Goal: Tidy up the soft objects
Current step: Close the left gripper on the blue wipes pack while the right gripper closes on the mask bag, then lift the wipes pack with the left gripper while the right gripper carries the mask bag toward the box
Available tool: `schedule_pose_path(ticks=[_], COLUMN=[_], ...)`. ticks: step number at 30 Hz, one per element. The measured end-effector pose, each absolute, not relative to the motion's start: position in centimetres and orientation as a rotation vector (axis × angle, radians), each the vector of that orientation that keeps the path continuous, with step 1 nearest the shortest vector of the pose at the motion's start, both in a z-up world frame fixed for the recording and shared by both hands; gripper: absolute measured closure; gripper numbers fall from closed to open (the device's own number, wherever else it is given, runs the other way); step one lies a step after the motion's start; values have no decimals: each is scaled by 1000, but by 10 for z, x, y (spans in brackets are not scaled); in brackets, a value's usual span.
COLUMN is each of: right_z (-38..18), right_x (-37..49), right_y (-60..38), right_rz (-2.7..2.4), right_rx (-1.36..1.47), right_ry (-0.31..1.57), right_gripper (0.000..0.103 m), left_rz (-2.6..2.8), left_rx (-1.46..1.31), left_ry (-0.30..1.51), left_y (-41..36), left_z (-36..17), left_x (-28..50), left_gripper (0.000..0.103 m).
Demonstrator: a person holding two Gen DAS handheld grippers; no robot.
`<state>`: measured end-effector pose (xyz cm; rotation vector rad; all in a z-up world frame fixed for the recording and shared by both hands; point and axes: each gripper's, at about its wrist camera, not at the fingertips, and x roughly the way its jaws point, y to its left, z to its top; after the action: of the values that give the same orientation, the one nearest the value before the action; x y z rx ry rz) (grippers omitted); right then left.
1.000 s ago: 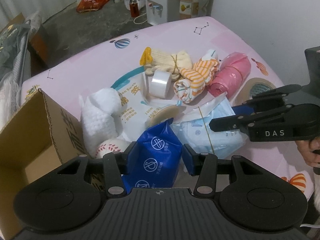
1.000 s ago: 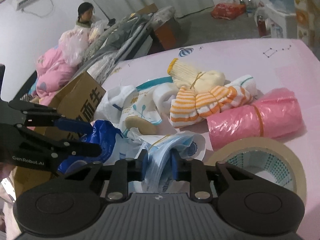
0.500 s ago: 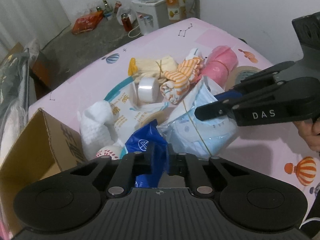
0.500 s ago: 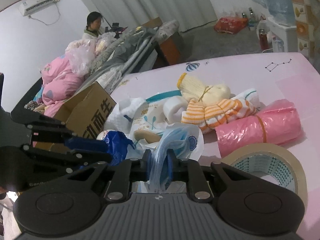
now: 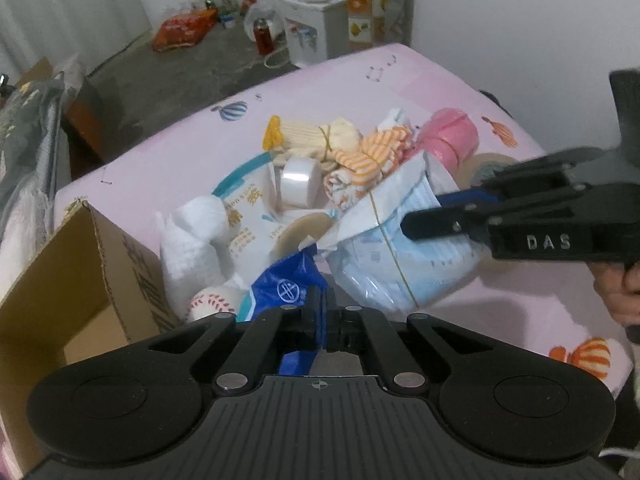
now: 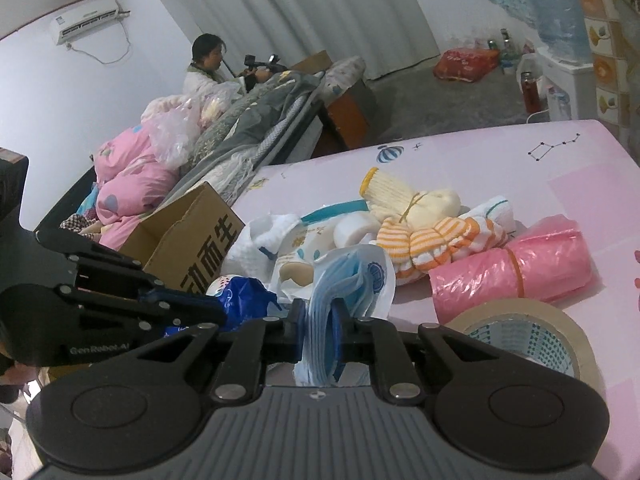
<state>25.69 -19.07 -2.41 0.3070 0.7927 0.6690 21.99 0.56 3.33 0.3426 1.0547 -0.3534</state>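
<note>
My left gripper (image 5: 320,312) is shut on a blue plastic packet (image 5: 282,292), held above the pink table beside the open cardboard box (image 5: 80,280). My right gripper (image 6: 320,320) is shut on a clear bag of blue face masks (image 6: 344,280), lifted off the table; the bag shows in the left wrist view (image 5: 384,256) too. On the table lie cream gloves (image 5: 316,138), orange-striped socks (image 5: 368,158), a white knitted item (image 5: 192,240) and a pink roll of bags (image 6: 516,272).
A brown tape roll (image 6: 520,332) lies near the right gripper. A clear tape roll (image 5: 300,182), a cotton-swab packet (image 5: 248,216) and a baseball (image 5: 210,302) lie in the pile. A bed with bedding (image 6: 180,168) stands at the left.
The left gripper has shut on the blue packet and lifted it. The right gripper has lifted the mask bag. Both have risen from the table.
</note>
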Motion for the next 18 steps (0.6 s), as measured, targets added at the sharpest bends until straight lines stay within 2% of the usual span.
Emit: schedule_pose_path(ticks=[3,6,7,9,10,11,18], right_z=[-25,-25,-26,-27,-27,-28,-32], right_x=[257,258,259,260,260,261,266], right_y=[-193,-195,-195,-195,-195,-196,-198], right_rz=[663,668,670,669,670,672,666], right_rx=[316,320,319,322,325,329,336], right_ry=[793,800,803,807,811,816,840], right_gripper=[89,89,89,89,89,89,89], left_rz=[-348,-355,-344,-335,-331,-328,-344], left_rx=[348,359,373,401,414,427,429], left_ry=[1053,1086,1087,1083,1077,1074,1170], left_y=[6,5,4,3,2,1,-2], left_z=[33,29,27,27,27,28,13], left_x=[219,222,223,225,226,228,250], left_gripper=[99,92,86,67,49,40,40])
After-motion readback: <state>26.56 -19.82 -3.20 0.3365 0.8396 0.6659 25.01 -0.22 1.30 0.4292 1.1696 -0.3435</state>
